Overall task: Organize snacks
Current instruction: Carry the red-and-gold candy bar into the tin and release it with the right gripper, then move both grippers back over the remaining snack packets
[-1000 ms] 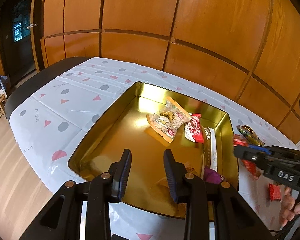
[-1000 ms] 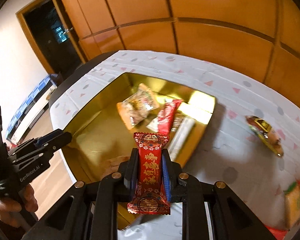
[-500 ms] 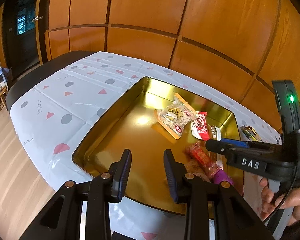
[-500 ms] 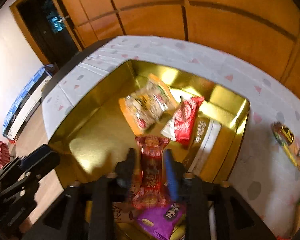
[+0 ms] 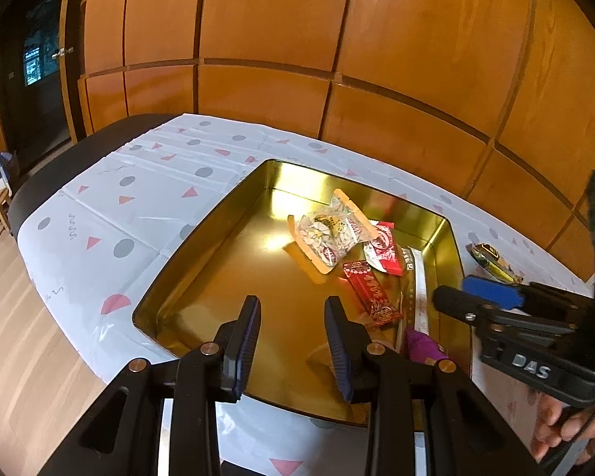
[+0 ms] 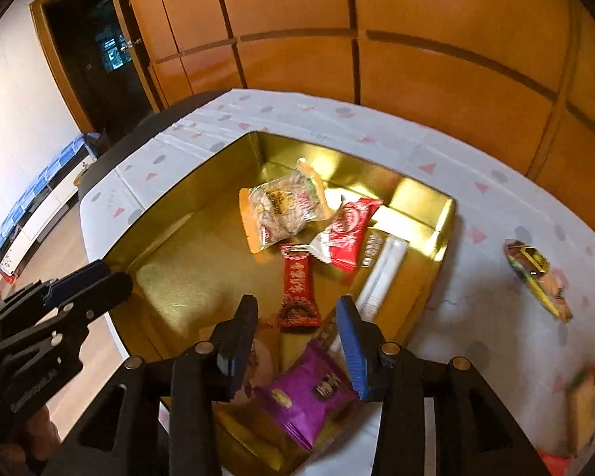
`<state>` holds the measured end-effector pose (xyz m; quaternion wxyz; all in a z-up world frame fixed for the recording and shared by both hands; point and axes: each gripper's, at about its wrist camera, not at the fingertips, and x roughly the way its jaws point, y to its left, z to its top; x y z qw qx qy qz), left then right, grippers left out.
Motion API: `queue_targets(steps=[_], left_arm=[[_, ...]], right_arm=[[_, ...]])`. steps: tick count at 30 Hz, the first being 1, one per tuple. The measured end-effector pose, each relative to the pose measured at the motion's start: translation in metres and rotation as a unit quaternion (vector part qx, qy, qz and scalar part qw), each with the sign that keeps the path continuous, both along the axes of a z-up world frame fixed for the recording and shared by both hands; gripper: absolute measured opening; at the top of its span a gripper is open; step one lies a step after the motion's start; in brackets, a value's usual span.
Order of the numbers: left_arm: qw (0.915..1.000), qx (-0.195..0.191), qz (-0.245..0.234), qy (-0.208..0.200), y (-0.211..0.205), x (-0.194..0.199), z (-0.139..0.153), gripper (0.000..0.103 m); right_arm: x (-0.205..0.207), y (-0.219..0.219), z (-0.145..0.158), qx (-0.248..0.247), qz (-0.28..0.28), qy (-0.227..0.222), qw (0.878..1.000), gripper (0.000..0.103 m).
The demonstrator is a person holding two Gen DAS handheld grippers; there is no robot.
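A gold tin tray (image 5: pixel 202 246) (image 6: pixel 178 206) sits on the patterned tablecloth. Inside lie a red candy bar (image 5: pixel 371 291) (image 6: pixel 297 289), an orange-edged bag of seeds (image 5: pixel 329 234) (image 6: pixel 281 210), a red-and-white wafer pack (image 5: pixel 382 248) (image 6: pixel 347 230), a white stick pack (image 6: pixel 382 277) and a purple packet (image 6: pixel 309 396) (image 5: pixel 422 343). My right gripper (image 6: pixel 299 339) is open and empty above the tray, just behind the red candy bar. My left gripper (image 5: pixel 291 337) is open and empty over the tray's near edge.
On the cloth right of the tray lie a dark green-and-yellow snack (image 6: pixel 535 273) (image 5: pixel 492 260), an orange-green packet (image 6: pixel 583 408) and a red wrapper (image 6: pixel 555 464). Wooden wall panels stand behind the table. The table edge and floor are at the left.
My right gripper carried the red candy bar over the tray, opened and let it go. The bar now lies in the tray. My left gripper stayed open.
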<state>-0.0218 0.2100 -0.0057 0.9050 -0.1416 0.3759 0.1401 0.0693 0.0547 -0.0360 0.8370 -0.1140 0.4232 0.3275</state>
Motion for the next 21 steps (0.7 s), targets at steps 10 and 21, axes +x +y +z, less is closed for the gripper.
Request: queue_targets(steps=[10, 21], left_arm=[[0.9996, 0.008, -0.026, 0.005, -0.02, 0.002, 0.003, 0.033], [0.998, 0.023, -0.058, 0.007, -0.044, 0.007, 0.008, 0.033]], right_arm=[[-0.021, -0.053, 0.024, 0.011, -0.042, -0.052, 0.998, 0.058], [-0.032, -0.112, 0.019, -0.03, -0.078, -0.076, 0.994, 0.064]])
